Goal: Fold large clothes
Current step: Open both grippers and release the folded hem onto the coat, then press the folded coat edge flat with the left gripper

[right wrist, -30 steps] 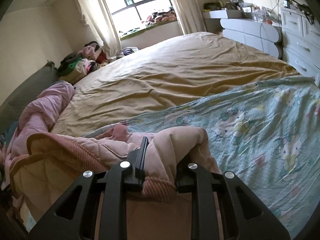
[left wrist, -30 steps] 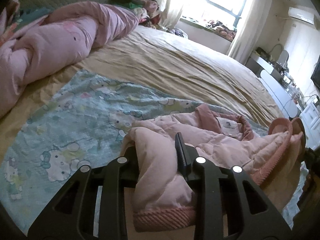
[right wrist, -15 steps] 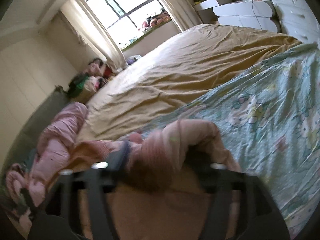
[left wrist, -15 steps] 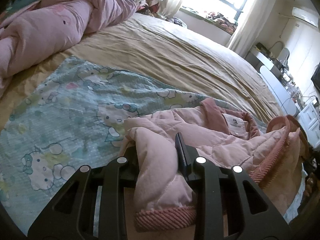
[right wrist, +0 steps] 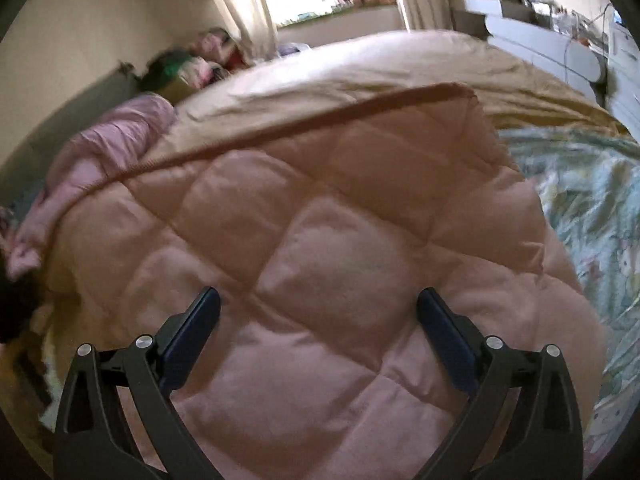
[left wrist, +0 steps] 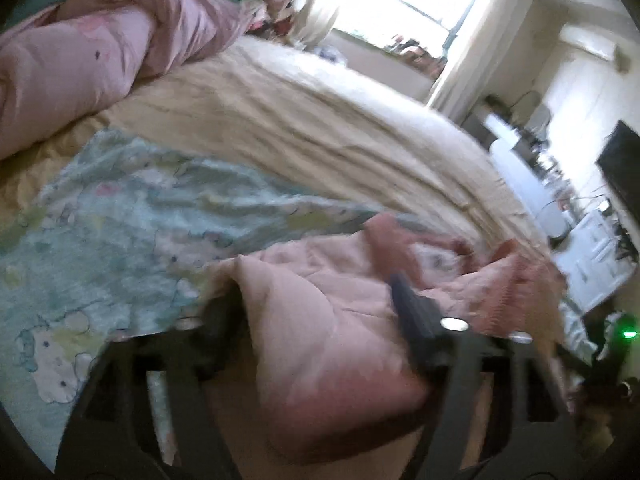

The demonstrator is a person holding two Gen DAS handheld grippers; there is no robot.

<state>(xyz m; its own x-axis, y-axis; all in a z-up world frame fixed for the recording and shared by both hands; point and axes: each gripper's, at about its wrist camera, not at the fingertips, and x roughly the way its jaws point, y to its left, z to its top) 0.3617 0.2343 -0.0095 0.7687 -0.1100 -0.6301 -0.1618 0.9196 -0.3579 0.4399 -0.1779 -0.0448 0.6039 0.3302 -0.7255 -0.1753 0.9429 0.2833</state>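
A pink quilted jacket (left wrist: 320,292) with a darker ribbed hem and collar lies on the patterned blue sheet (left wrist: 120,216) on the bed. My left gripper (left wrist: 316,300) is shut on a fold of the jacket near its hem; the view is blurred. In the right wrist view the jacket (right wrist: 320,220) spreads wide and flat below my right gripper (right wrist: 318,308), which is open and empty just above the fabric. Its ribbed edge (right wrist: 280,124) runs across the far side.
A rolled pink duvet (left wrist: 100,52) lies at the bed's far left. The tan bedspread (left wrist: 320,120) covers the far half. A heap of clothes (right wrist: 192,64) sits by the window. White drawers (right wrist: 560,48) stand to the right of the bed.
My right gripper has let go of the jacket and opened wide; the jacket now lies spread out beneath it. My left gripper still holds its fold and has swung quickly.
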